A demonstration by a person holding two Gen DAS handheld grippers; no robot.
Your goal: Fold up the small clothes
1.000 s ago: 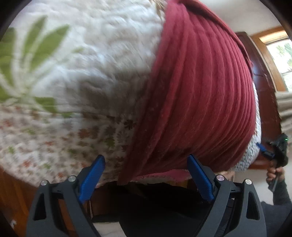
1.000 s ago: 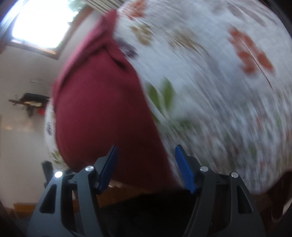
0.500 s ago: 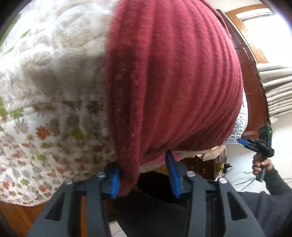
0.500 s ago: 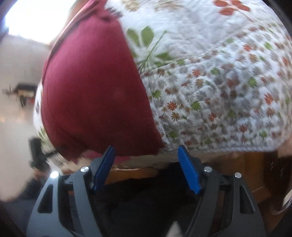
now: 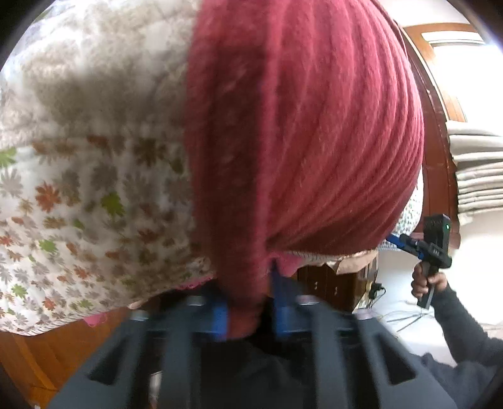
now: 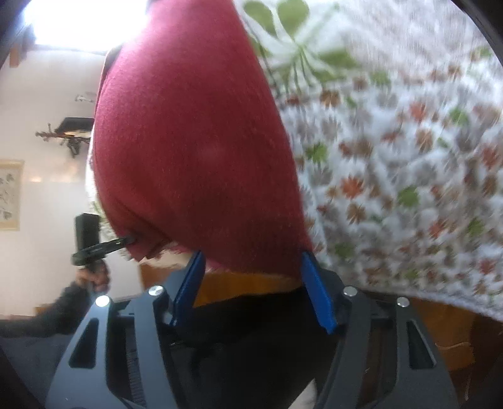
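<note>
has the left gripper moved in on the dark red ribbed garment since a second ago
Yes. The left gripper has advanced toward the floral quilt and closed its blue pads on the near corner of the dark red ribbed garment.

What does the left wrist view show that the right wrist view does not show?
Only the left wrist view shows the stacked grey cloths and the dark wooden frame. Only the right wrist view shows the bright window and the framed picture. Both show the maroon garment, the floral quilt, the left gripper and the right gripper.
</note>
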